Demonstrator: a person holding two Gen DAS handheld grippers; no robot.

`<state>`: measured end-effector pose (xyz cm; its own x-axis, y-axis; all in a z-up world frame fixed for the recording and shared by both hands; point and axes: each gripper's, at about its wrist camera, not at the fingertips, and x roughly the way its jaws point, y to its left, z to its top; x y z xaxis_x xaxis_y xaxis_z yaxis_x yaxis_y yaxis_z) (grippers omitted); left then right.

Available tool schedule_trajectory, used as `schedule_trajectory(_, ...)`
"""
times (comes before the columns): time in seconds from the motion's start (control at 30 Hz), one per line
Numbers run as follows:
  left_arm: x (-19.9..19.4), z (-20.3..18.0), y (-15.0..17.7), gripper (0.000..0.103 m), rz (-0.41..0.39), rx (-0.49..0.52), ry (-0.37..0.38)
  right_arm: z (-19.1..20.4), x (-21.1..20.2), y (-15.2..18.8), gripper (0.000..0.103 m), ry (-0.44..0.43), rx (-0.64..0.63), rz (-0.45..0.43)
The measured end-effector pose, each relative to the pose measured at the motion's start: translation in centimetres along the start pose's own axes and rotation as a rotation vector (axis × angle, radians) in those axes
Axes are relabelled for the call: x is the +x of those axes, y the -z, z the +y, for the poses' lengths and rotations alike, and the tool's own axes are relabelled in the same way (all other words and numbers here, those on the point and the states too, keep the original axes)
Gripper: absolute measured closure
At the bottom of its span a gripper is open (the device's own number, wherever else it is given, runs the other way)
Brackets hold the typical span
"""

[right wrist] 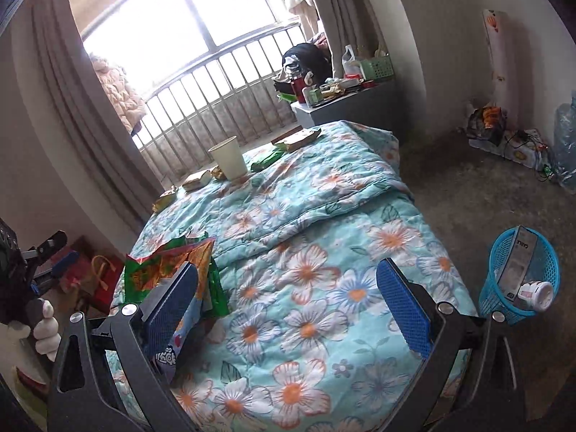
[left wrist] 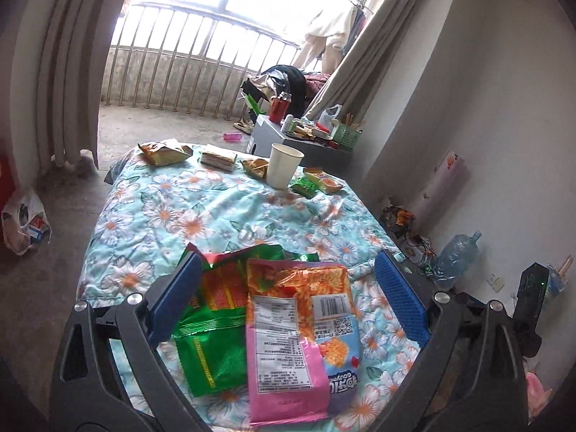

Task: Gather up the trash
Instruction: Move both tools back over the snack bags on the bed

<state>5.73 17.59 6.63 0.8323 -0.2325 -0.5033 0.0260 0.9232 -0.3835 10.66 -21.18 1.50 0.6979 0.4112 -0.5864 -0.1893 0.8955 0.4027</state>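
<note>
A pink and orange snack wrapper (left wrist: 295, 338) lies on top of a green wrapper (left wrist: 212, 345) on the floral quilt (left wrist: 172, 216). My left gripper (left wrist: 288, 288) is open, its blue pads on either side of the two wrappers, just above them. My right gripper (right wrist: 288, 288) is open and empty over the quilt (right wrist: 306, 288), with the same wrappers (right wrist: 169, 266) beside its left finger. A white paper cup (left wrist: 283, 165) and several more snack wrappers (left wrist: 163, 152) sit at the quilt's far end. A blue trash basket (right wrist: 520, 277) holding a box and a bottle stands on the floor to the right.
A low grey table (left wrist: 306, 147) with clutter stands beyond the quilt near the balcony railing. A plastic bag (left wrist: 25, 221) lies on the floor at left. A water jug (left wrist: 455, 253) and cables are by the right wall. Red bags (right wrist: 93, 277) sit left of the quilt.
</note>
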Motion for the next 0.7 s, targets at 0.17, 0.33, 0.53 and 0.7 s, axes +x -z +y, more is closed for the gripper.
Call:
schedule_trajectory(0.17,-0.2,3.3,1.5,0.011,0.032,-0.04,-0.063,1.5,2.7,0.6,0.007,-0.143,0.043,0.104)
schedule_trajectory(0.33,0.5,5.1,2.7,0.011,0.059,-0.054,-0.1,3.4,4.9,1.4,0.009,-0.238,0.052,0.184)
schedule_trajectory(0.53,1.2,4.5,3.7,0.011,0.085,-0.043,0.012,4.8,7.1,2.3,0.019,-0.23,0.043,0.262)
schedule_trajectory(0.7,3.9,2.9,4.6,0.029,0.165,-0.054,0.145,5.1,8.4,2.6,0.03,-0.229,0.049,0.301)
